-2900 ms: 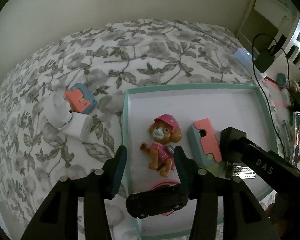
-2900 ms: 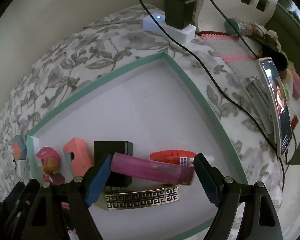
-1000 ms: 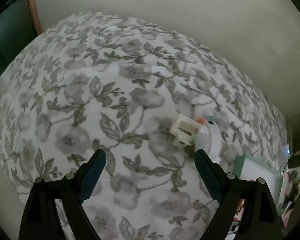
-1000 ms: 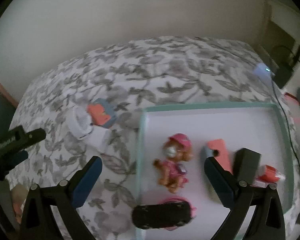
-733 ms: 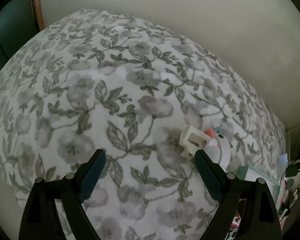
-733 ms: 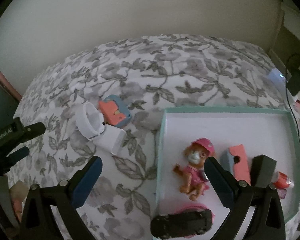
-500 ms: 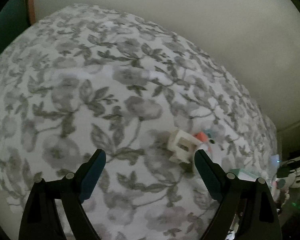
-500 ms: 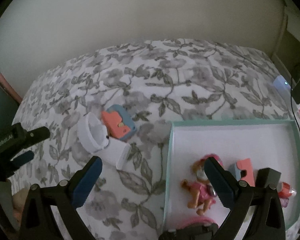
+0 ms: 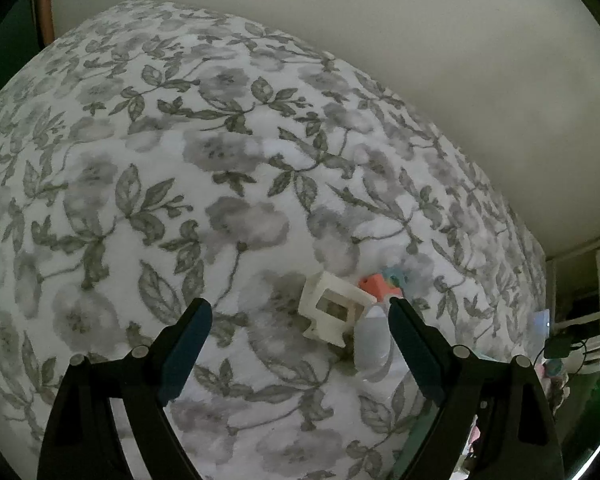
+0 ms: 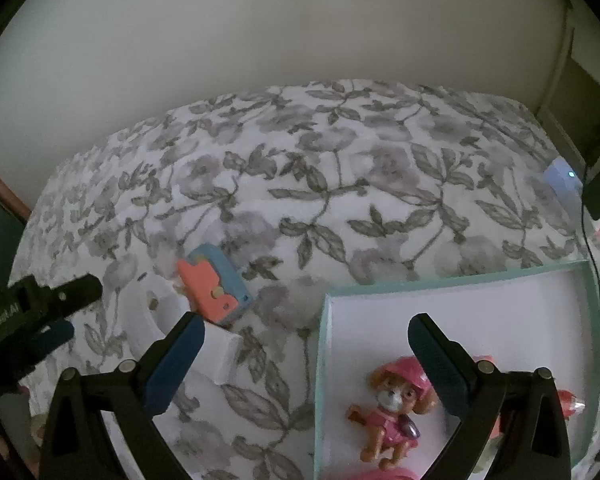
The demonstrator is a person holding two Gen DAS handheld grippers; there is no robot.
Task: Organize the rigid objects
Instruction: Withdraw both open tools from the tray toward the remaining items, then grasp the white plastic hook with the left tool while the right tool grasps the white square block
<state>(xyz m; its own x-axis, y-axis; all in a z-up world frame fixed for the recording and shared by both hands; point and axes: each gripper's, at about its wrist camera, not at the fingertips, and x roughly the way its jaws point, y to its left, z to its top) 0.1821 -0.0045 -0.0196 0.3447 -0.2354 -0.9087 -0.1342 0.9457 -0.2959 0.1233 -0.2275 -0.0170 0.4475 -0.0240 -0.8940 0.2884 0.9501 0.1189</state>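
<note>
Both tongs have left the teal tray point(image 10: 451, 286) and swung toward the strays on the bed point(image 9: 240, 184). Left tongs point(image 9: 296, 316) and right tongs point(image 10: 305, 334) gape wide, empty. White plastic piece point(image 9: 331, 306) and coral-blue block point(image 10: 214, 290) lie touching, outside the tray; pup figure point(image 10: 393, 410) already inside. Likely next pick.

This is a home bedroom. A bed with a soft white blanket printed with grey flowers and leaves point(image 10: 339, 184) fills the space against a plain cream wall point(image 10: 280, 28). On it sits a shallow mint-rimmed white tray point(image 10: 451, 284) holding a pink-capped toy puppy figure point(image 10: 391, 408), while a small white plug-in device with a blue light point(image 10: 563, 178) glows at the bedside.
</note>
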